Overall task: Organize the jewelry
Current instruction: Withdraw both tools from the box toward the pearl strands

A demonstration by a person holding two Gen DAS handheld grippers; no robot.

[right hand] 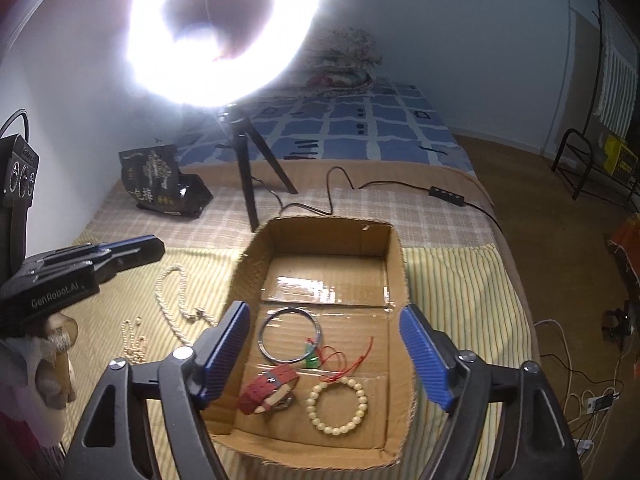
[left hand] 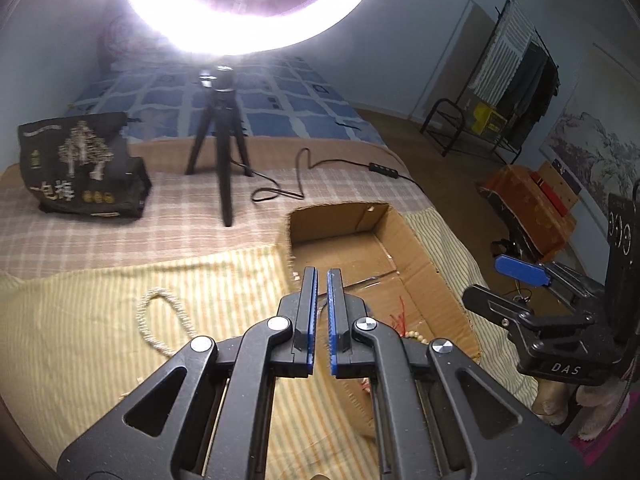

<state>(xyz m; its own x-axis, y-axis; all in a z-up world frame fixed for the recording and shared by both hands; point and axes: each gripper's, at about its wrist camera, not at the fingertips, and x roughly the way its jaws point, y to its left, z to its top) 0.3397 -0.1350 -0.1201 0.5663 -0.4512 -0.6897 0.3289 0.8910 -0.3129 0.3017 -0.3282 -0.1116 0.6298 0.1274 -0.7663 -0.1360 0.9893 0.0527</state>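
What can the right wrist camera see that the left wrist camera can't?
Only the right wrist view shows the silver bangle, the red watch and the whole bead bracelet inside the cardboard box, plus the open right claw from behind. Only the left wrist view shows the clothes rack and the shut left claw from behind. Both share the box, the pearl necklace and the ring light.

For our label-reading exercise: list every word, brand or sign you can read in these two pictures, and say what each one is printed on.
"DAS": on the body of the right gripper.
"GenRobot.AI": on the body of the left gripper.
"一包梅": large characters on the black snack bag; its smaller print is too blurred to read.
Nothing readable on the cardboard box.
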